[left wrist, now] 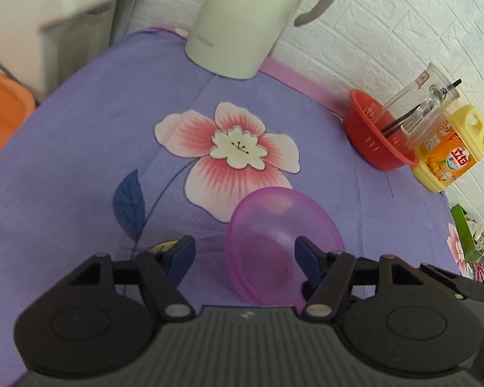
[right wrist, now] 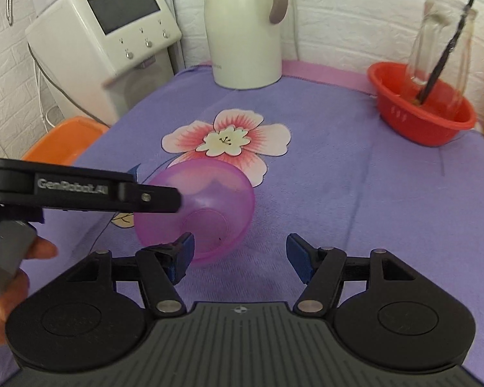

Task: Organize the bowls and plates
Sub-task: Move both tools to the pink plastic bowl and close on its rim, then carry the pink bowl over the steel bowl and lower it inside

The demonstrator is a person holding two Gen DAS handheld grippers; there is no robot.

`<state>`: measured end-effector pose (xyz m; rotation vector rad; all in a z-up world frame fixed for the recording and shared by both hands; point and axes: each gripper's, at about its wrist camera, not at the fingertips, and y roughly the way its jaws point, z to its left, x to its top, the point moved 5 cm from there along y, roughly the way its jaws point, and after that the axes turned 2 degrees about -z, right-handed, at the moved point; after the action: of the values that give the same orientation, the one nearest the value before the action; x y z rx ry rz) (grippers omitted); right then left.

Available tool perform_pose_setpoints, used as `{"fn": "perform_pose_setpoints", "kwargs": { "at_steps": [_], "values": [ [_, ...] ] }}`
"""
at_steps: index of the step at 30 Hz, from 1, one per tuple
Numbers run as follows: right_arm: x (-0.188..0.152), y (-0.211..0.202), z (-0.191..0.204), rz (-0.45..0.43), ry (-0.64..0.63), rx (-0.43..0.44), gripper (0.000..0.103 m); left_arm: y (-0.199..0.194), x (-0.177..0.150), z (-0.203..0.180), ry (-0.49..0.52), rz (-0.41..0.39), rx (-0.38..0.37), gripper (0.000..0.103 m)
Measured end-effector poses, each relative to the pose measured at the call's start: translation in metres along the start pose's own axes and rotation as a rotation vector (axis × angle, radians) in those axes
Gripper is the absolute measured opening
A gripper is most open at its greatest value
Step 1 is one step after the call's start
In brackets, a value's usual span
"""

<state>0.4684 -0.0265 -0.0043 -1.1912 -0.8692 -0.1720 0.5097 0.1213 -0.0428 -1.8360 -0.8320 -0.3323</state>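
A translucent purple bowl lies tipped on the purple flowered tablecloth, its opening facing the cameras. My left gripper is open, with its right finger inside the bowl and its left finger outside the rim. In the right wrist view the bowl sits at centre left, and the left gripper's black finger reaches over it from the left. My right gripper is open and empty, its left fingertip just in front of the bowl.
A white kettle stands at the back. A red basket holding a glass jar is at the back right, beside a yellow detergent bottle. A white appliance and an orange basin are left.
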Motion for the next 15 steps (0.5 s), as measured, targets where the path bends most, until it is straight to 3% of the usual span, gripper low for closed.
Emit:
{"fn": "perform_pose_setpoints", "kwargs": {
  "at_steps": [4, 7, 8, 10, 15],
  "values": [
    [0.002, 0.015, 0.007, 0.014, -0.007, 0.009, 0.103, 0.010, 0.000, -0.001, 0.005, 0.008, -0.002, 0.067],
    [0.004, 0.024, 0.014, 0.015, -0.018, 0.016, 0.102, 0.013, -0.002, -0.004, 0.022, -0.008, -0.001, 0.053],
    [0.004, 0.029, 0.017, 0.018, -0.019, 0.016, 0.096, 0.013, -0.003, -0.005, 0.024, -0.006, -0.002, 0.042],
    [0.003, 0.034, 0.020, 0.029, -0.002, 0.022, 0.084, 0.010, -0.006, -0.006, 0.028, -0.005, 0.002, 0.040],
    [-0.001, 0.013, 0.027, 0.013, -0.026, -0.002, 0.084, -0.017, -0.015, -0.016, 0.014, -0.004, -0.035, 0.040]
  ]
}}
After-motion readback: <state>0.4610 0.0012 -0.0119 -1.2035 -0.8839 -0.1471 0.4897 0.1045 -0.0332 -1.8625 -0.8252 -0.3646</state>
